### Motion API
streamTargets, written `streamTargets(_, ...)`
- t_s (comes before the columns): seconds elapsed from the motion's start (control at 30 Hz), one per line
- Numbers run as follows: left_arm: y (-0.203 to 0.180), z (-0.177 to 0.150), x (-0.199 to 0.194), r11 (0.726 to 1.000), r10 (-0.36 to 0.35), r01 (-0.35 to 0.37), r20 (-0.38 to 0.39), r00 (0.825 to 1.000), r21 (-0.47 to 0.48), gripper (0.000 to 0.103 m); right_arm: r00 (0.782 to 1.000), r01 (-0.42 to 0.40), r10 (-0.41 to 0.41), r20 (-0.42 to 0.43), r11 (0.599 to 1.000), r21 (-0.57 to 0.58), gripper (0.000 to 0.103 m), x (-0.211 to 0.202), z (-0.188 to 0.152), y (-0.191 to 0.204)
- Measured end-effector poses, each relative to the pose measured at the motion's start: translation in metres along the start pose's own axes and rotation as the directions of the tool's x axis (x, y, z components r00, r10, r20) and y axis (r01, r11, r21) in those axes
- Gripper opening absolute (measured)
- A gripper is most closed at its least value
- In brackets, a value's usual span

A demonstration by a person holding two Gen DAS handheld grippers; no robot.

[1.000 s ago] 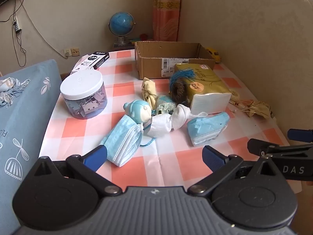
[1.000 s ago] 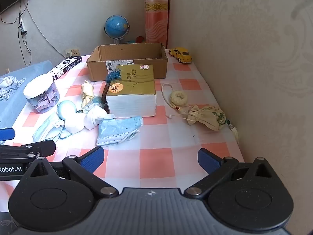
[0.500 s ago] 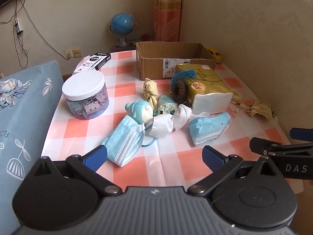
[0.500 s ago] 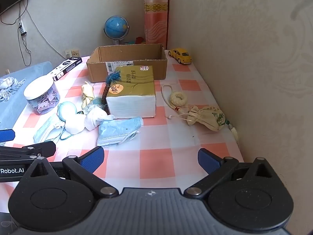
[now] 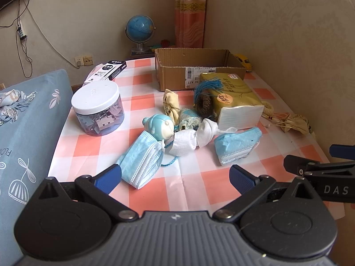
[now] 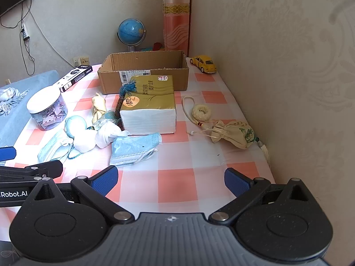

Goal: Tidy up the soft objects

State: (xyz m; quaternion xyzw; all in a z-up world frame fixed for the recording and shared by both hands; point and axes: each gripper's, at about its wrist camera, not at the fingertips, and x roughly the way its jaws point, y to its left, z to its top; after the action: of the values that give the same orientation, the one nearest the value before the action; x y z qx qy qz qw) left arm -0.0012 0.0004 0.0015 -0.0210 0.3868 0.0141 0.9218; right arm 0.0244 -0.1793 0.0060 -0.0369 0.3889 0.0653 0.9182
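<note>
Here, both grippers hover spread and empty over the near edge of a checked table point(image 6: 177, 177): the left gripper point(image 5: 175, 177) near a folded blue mask point(image 5: 142, 161), the right gripper point(image 6: 170, 177) just short of a second mask point(image 6: 133, 148). Behind lie a white cloth point(image 6: 104, 136), a tissue pack point(image 6: 148, 110) and an open cardboard box point(image 6: 144, 71), its floor hidden. A beige pouch point(image 6: 233, 133) lies by the wall.

- Soft, even daylight fills both views; the tabletop point(image 5: 195, 190) is bright, without harsh glare.
- Shadows under the things are faint and short.
- Fisheye bending curves the walls and edges; the right wrist view has dark vignetted corners.
- Focus is sharp mid-scene; the far globe point(image 6: 131, 32) is slightly soft.
</note>
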Motion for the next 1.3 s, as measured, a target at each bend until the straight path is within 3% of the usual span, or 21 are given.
streamTargets(1.3, -0.0005, 0.0024, -0.0025, 1.000, 0.005, -0.005, 0.004, 1.000, 0.004, 0.103, 1.000, 0.009, -0.009, 0.010, 1.000, -0.008, 0.103, -0.0029, 0.0011, -0.0009)
